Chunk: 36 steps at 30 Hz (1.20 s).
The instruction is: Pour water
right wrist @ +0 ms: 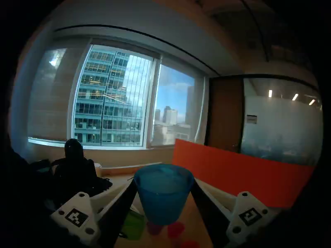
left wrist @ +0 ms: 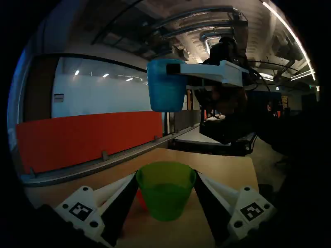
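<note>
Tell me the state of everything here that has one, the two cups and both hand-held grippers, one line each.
green cup: upright, held low over the table.
blue cup: upright, held high, not tipped.
left hand-held gripper: shut on the green cup.
right hand-held gripper: shut on the blue cup.

Orange wall panel [left wrist: 82,140], wooden table [left wrist: 223,165], city-view window [right wrist: 111,99], ceiling strip lights [left wrist: 289,34], dim room

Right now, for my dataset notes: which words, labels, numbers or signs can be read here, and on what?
No text can be read.
The paper notice on the glass wall: too small to read.
The square markers: black-and-white patterns, no words.
The blue cup and the green cup: no print visible.
</note>
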Each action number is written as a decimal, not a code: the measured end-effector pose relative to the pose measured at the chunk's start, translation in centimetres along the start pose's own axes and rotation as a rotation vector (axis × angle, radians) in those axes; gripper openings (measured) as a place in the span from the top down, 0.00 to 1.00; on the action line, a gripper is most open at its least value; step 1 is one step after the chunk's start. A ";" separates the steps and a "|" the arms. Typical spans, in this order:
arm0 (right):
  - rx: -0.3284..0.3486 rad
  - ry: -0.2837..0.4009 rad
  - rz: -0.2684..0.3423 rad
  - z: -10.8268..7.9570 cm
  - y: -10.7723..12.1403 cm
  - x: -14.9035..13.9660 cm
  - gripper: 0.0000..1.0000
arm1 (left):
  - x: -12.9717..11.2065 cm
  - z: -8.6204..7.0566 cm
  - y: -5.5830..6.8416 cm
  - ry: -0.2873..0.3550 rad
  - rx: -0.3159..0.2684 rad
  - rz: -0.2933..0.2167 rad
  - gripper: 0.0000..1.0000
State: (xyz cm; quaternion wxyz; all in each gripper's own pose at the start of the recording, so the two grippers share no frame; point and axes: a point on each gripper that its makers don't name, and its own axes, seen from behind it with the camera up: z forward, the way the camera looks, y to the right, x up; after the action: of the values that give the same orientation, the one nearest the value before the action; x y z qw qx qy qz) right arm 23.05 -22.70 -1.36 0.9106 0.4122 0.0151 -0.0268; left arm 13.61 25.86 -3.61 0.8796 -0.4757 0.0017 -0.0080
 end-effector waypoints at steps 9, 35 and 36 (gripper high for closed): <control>-0.030 -0.007 0.023 -2.1 1.4 -1.6 0.09 | 0.0 -1.4 -1.6 -0.012 0.044 0.007 0.11; 0.037 -0.034 0.055 -4.1 0.7 -6.9 0.08 | -2.0 -2.1 -2.8 -0.078 0.067 -0.001 0.11; 0.043 -0.044 0.056 -4.1 0.5 -7.4 0.08 | -2.3 -2.1 -2.9 -0.085 0.066 -0.001 0.11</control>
State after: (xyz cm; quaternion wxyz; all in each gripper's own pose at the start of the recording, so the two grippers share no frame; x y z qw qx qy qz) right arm 15.69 -19.01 -3.29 0.9019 0.4315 -0.0170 -0.0107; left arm 11.27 22.54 -2.40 0.8941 -0.4463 -0.0360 0.0118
